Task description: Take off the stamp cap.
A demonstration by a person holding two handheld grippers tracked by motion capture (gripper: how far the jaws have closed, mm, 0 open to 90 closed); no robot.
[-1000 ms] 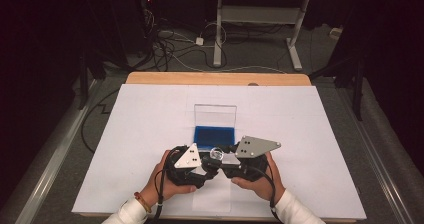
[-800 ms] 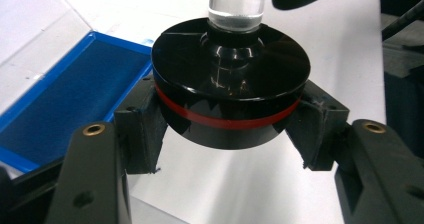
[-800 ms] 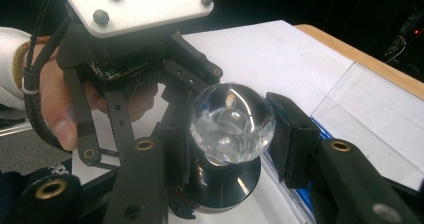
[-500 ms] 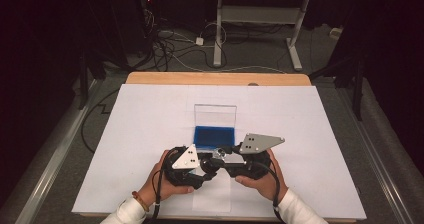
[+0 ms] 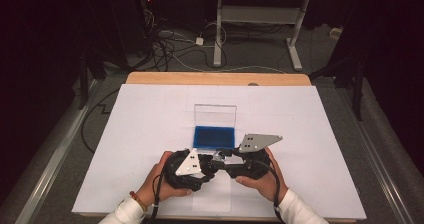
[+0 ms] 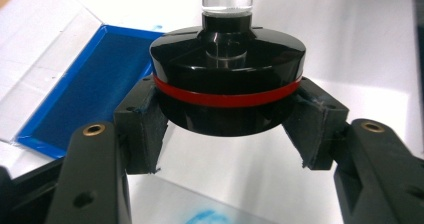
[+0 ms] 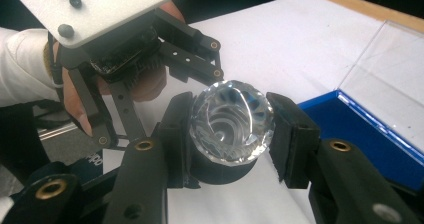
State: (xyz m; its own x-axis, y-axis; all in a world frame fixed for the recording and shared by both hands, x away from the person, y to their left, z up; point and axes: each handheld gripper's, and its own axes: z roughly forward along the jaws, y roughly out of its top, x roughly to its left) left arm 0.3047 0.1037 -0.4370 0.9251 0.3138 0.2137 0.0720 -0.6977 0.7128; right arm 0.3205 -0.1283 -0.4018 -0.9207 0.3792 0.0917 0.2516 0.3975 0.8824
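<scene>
A round stamp with a black base, a red band (image 6: 227,98) and a clear faceted knob (image 7: 232,121) is held between both grippers above the near middle of the white sheet. My left gripper (image 6: 227,129) is shut on the black base (image 6: 227,64), its pads pressing both sides. My right gripper (image 7: 232,134) is shut on the crystal knob. In the high view the left gripper (image 5: 206,165) and right gripper (image 5: 222,159) meet nose to nose, just in front of the open blue ink pad (image 5: 214,137).
The ink pad's clear lid (image 5: 215,115) stands open behind it. A white sheet (image 5: 150,129) covers the wooden table (image 5: 215,78). A blue ink smudge (image 6: 202,216) marks a clear sheet under the grippers. Cables and desk legs lie on the floor beyond.
The right hand has shifted very slightly to the right; both grippers keep their hold on the stamp.
</scene>
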